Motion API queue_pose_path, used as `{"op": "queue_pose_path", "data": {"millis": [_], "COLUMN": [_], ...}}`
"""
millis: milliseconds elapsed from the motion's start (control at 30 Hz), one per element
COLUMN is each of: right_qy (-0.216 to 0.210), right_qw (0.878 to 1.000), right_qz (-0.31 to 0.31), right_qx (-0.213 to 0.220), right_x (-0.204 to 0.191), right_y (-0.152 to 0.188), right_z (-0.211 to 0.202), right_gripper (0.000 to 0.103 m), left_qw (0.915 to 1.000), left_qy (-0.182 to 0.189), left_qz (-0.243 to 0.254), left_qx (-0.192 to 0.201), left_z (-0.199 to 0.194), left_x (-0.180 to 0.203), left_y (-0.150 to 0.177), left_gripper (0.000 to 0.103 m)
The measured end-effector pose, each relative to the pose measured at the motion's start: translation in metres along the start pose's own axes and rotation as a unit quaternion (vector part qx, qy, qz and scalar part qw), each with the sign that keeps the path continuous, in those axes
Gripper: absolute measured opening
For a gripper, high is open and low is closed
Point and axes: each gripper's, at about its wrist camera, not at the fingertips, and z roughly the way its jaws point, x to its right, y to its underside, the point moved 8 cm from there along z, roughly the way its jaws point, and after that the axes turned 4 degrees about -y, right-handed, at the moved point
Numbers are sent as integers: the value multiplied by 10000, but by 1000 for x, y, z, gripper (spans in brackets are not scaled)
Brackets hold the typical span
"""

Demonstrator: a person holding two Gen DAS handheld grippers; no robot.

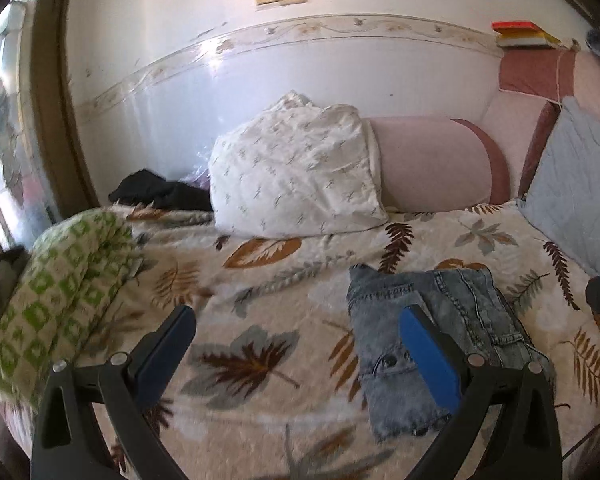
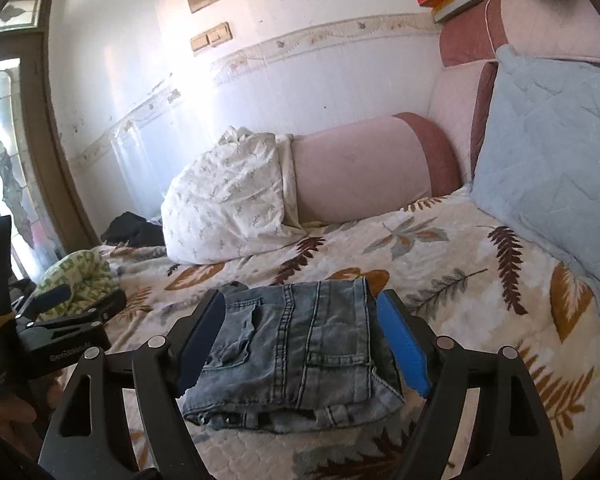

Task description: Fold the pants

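While the left gripper (image 1: 296, 328) gapes wide and empty, folded jeans (image 1: 440, 344) lie under its right finger on the bedspread (image 1: 260, 280). Right wrist: right gripper (image 2: 302, 334) wide, empty, jeans (image 2: 300, 356) between fingers; thick, floppy denim, probably best pinched at stacked edge; underside hidden.

White pillow (image 1: 296, 172) – blue cushion (image 2: 548, 152)

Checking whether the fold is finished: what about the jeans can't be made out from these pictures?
- Left wrist view: the blue finger pad covers part of the jeans.
- Right wrist view: the jeans' lower layers are hidden beneath the top layer.
- Both views: their underside is against the leaf-print bedspread.
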Motion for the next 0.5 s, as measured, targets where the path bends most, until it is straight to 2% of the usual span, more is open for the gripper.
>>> {"op": "queue_pose_path", "data": {"millis": [167, 500], "right_qy": [24, 113], "right_qw": [9999, 9993], "right_qz": [63, -105], "right_qx": [108, 342], "right_x": [-2, -16], "right_y": [6, 12], "right_z": [-14, -32], "right_gripper": [80, 80], "left_qw": [9998, 9997], "left_qy": [-44, -111], "left_qz": [-161, -218], "left_qx": [-106, 55], "left_z": [-4, -20], "left_x": [-12, -26], "left_y": [13, 17], "left_gripper": [103, 103]}}
